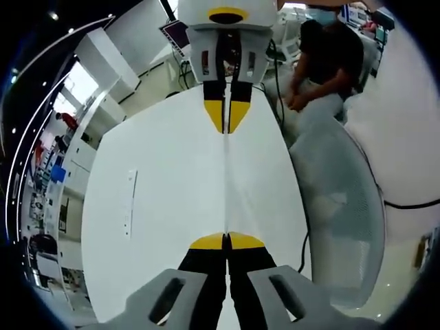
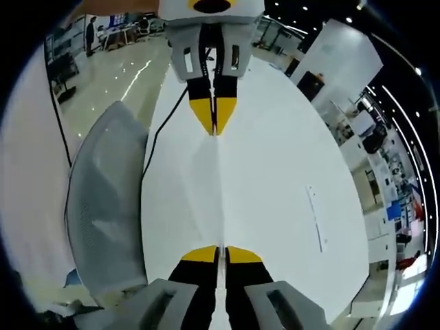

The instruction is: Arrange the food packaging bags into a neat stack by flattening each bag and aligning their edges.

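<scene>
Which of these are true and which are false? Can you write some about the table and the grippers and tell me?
1. The left hand-held gripper has its jaws closed together. True.
2. The white table is covered with food bags. False: no bags can be seen on it.
3. The two hand-held grippers face each other across the table. True: the right hand-held gripper sees the other opposite.
4. A grey mesh chair stands beside the table. True.
5. The right hand-held gripper holds a bag. False: its jaws are closed on nothing.
</scene>
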